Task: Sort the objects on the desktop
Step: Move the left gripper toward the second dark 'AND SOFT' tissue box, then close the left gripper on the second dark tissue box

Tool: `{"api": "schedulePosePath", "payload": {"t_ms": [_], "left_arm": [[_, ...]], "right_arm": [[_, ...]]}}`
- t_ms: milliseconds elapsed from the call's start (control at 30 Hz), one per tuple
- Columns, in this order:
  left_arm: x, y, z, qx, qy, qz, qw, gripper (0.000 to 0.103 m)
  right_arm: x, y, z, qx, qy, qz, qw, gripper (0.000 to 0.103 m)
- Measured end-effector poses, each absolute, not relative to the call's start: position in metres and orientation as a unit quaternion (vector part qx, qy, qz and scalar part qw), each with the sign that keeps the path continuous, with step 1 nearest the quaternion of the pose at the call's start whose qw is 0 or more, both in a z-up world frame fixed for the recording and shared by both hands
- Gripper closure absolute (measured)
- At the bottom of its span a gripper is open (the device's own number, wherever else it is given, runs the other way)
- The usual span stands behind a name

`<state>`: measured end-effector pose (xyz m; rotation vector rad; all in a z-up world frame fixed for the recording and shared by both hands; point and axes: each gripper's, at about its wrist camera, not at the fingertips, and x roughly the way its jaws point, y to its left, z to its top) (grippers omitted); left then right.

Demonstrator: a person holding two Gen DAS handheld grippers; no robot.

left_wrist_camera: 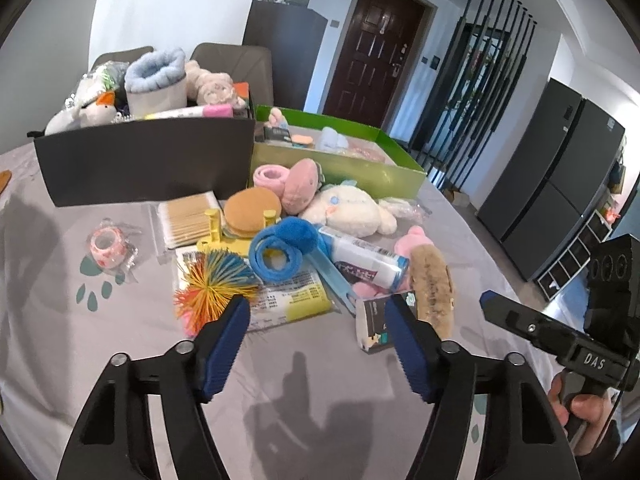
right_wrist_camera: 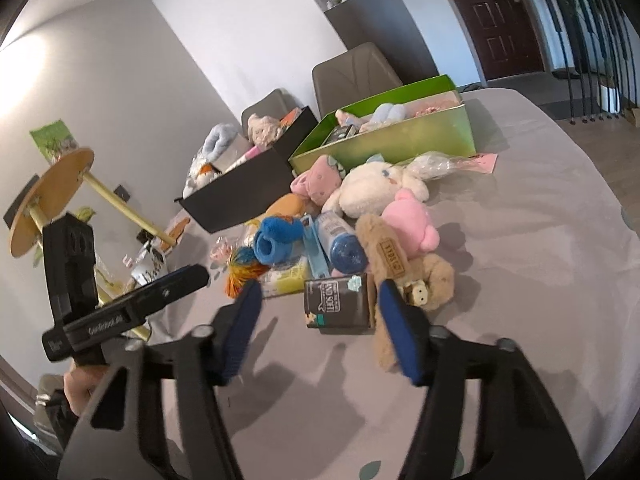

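Note:
A pile of small things lies on the grey tablecloth (left_wrist_camera: 120,340). It includes a spiky orange-and-blue ball (left_wrist_camera: 216,284), a blue fluffy band (left_wrist_camera: 288,248), a dark tissue packet (left_wrist_camera: 372,324) (right_wrist_camera: 340,300) and a brown plush (left_wrist_camera: 434,292) (right_wrist_camera: 400,264). My left gripper (left_wrist_camera: 316,308) is open just short of the pile, one pad by the spiky ball and the other by the packet. My right gripper (right_wrist_camera: 320,292) is open too. The packet lies just beyond its tips, and its pads touch nothing.
A black box (left_wrist_camera: 148,160) full of plush toys and a green box (left_wrist_camera: 340,164) stand behind the pile. A cotton-swab case (left_wrist_camera: 188,220), a wrapped tape roll (left_wrist_camera: 108,244), a burger toy (left_wrist_camera: 252,212) and a white plush (left_wrist_camera: 348,208) lie around. Chairs stand beyond the table.

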<state>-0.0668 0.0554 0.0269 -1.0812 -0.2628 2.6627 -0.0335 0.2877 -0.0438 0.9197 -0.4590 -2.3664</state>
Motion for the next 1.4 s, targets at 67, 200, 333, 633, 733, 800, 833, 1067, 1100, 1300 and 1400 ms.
{"api": "schedulePosePath", "payload": {"t_ms": [67,200,333,633,733,800,833,1067,1100,1300,1400], "left_arm": [[-0.067,0.058,0.024,-0.375,-0.089,0.913,0.132,0.042],[-0.070,0.063,0.019,-0.382,-0.087,0.910,0.136,0.049],[-0.072,0.066,0.016,-0.387,-0.088,0.907,0.140,0.052],[-0.080,0.079,0.012,-0.397,-0.082,0.901,0.153,0.059],[-0.084,0.082,0.008,-0.404,-0.082,0.898,0.157,0.063],[-0.086,0.085,0.006,-0.407,-0.080,0.896,0.159,0.064],[-0.087,0.085,0.005,-0.409,-0.079,0.895,0.160,0.065],[-0.095,0.094,-0.005,-0.422,-0.078,0.887,0.172,0.068],[-0.096,0.096,-0.006,-0.425,-0.079,0.885,0.175,0.068],[-0.103,0.105,-0.015,-0.438,-0.079,0.876,0.186,0.068],[-0.105,0.109,-0.018,-0.442,-0.079,0.873,0.192,0.068]], "right_arm": [[-0.034,0.283,-0.046,0.345,-0.161,-0.881,0.282,0.052],[-0.036,0.273,-0.053,0.355,-0.134,-0.882,0.277,0.058],[-0.039,0.267,-0.058,0.364,-0.119,-0.883,0.272,0.059],[-0.049,0.256,-0.068,0.386,-0.085,-0.881,0.259,0.059],[-0.051,0.251,-0.071,0.390,-0.074,-0.880,0.260,0.059],[-0.053,0.248,-0.073,0.394,-0.066,-0.880,0.258,0.059],[-0.055,0.247,-0.074,0.396,-0.064,-0.879,0.258,0.059],[-0.062,0.242,-0.083,0.407,-0.062,-0.873,0.260,0.059],[-0.063,0.241,-0.083,0.408,-0.062,-0.873,0.259,0.059],[-0.066,0.237,-0.086,0.410,-0.059,-0.870,0.267,0.058],[-0.069,0.231,-0.090,0.417,-0.052,-0.867,0.266,0.054]]}}
